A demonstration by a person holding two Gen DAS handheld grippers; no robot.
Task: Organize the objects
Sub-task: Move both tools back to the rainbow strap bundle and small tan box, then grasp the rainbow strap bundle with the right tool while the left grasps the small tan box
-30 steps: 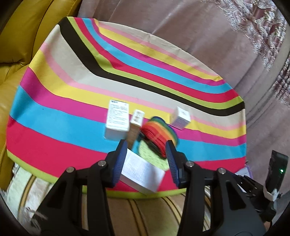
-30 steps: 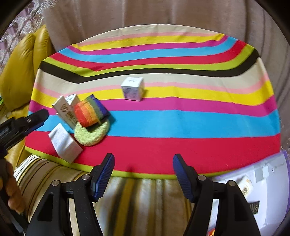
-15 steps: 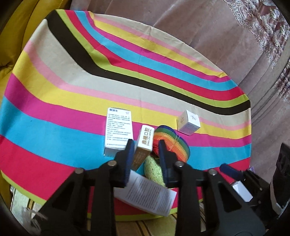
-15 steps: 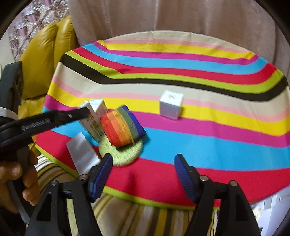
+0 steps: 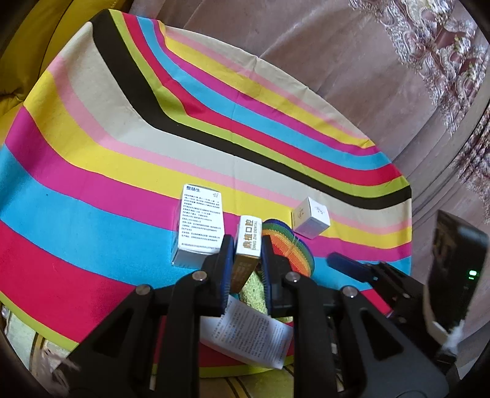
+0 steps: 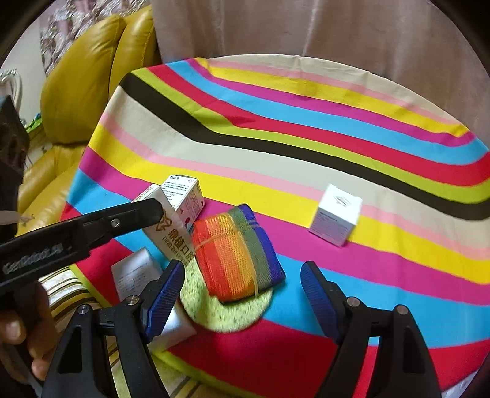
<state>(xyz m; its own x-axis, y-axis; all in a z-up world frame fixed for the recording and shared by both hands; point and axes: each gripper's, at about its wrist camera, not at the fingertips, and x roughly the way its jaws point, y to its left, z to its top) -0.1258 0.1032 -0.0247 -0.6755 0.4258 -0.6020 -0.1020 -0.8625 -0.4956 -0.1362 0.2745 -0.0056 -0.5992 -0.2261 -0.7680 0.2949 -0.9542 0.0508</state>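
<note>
A mustard leather sofa (image 6: 76, 101) stands beside pinkish-beige curtains (image 6: 306, 27) in daylight.

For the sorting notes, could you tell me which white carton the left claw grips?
The narrow gold-lettered carton, pinched between the left claw; the others lie free.

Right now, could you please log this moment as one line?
left claw: shut on narrow gold-and-white carton | right claw: open, above rainbow mesh pouch

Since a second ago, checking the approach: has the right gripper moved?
Yes. The right gripper has swung left along the table edge, toward the rainbow pouch, jaws opening.
</note>
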